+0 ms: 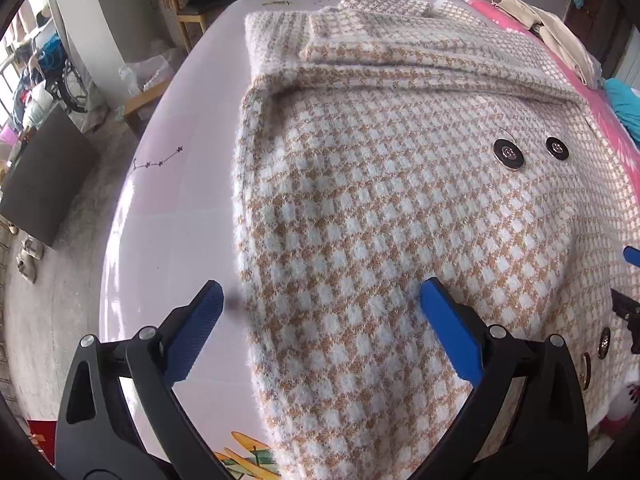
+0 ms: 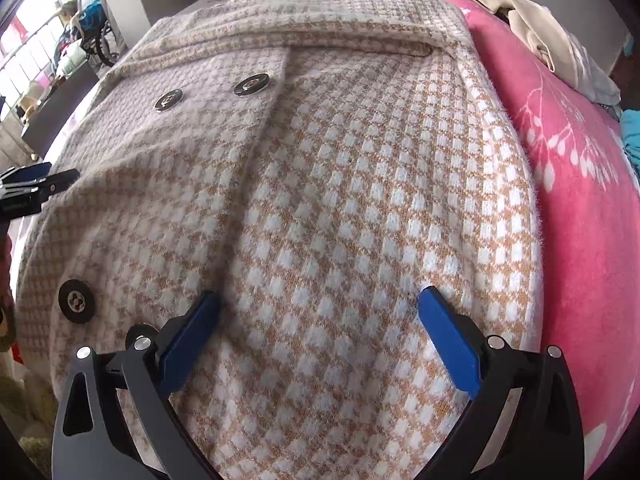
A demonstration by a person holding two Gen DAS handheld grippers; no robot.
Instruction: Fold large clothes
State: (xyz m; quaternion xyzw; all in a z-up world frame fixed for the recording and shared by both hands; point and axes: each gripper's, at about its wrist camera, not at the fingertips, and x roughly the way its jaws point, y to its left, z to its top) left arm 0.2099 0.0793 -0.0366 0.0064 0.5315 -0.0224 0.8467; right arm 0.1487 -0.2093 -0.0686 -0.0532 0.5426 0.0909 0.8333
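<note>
Both grippers are hanging over the houndstooth coat (image 1: 380, 208) now, and both are standing fully spread, nothing between the pads, nothing pinched. The coat is lying flat on the pale table (image 1: 172, 184), its long axis running straight away from the tongs, collar end far, hem end near, with one fold already laid across the far end. The left gripper (image 1: 320, 320) is straddling the coat's left edge: its left pad is hovering over bare table just beside the cloth, its right pad over the weave. The right gripper (image 2: 320, 320) is sitting wholly over the coat, with the coat's right edge lying just beyond its right pad, against the pink blanket (image 2: 580, 200). The twin black buttons (image 1: 530, 151) are lying between the two grippers and farther up the coat. So each hand looks nearest its own near corner, and I reckon the next fold will be lifting the near end along that axis towards the collar.
</note>
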